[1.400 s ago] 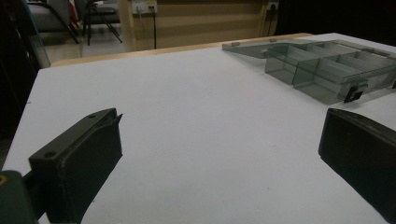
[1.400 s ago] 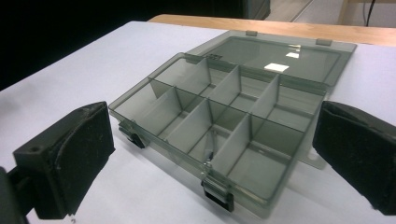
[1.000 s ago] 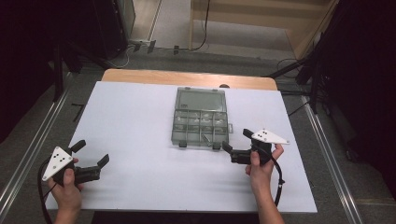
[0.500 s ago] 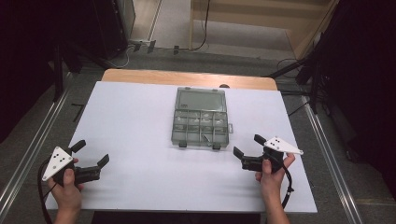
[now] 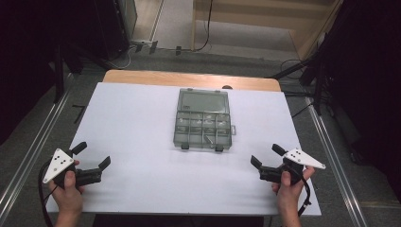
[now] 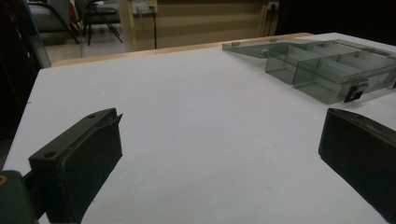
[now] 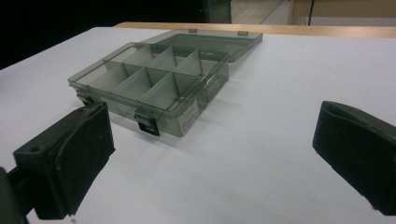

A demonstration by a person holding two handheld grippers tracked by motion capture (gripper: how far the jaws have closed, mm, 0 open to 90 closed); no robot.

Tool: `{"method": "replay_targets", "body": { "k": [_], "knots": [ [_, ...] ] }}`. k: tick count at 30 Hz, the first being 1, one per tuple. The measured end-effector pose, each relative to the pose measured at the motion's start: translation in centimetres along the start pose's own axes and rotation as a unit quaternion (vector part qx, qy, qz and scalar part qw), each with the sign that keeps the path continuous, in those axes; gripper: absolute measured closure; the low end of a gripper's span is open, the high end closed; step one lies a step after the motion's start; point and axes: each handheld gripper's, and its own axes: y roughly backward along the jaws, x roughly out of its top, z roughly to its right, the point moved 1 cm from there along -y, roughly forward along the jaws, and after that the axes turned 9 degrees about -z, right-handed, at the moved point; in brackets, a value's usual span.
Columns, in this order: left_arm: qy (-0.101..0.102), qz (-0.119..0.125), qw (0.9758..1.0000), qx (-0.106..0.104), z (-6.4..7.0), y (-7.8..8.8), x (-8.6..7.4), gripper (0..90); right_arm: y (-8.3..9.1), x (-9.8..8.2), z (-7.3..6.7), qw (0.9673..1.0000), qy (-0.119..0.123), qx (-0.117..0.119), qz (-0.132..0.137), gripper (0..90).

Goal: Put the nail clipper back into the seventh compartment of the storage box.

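Near the front edge of the white table [image 5: 142,123], the left gripper [image 5: 92,156] and right gripper [image 5: 267,156] rest wide open, each holding nothing, jaws aimed inward; well beyond and between them sits the clear compartment box [image 5: 203,127], lid laid open toward the far edge, latches facing the person; its long axis runs near to far

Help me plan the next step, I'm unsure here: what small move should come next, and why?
Probably bring the right hand-held gripper forward toward the clear grey plastic compartment box. The box lies open, lid flat behind it; both hand-held grippers are open and empty, and the right one sits nearer its front latches.
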Motion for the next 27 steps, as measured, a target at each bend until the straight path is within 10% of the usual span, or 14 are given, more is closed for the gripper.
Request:
{"method": "replay_targets", "body": {
  "k": [27],
  "knots": [
    [-0.001,0.001,1.0,0.001,0.0,0.0,0.0,0.0,3.8,-4.0,3.9,0.9988,-0.034,-0.033,0.005,0.0]
  ]
}}
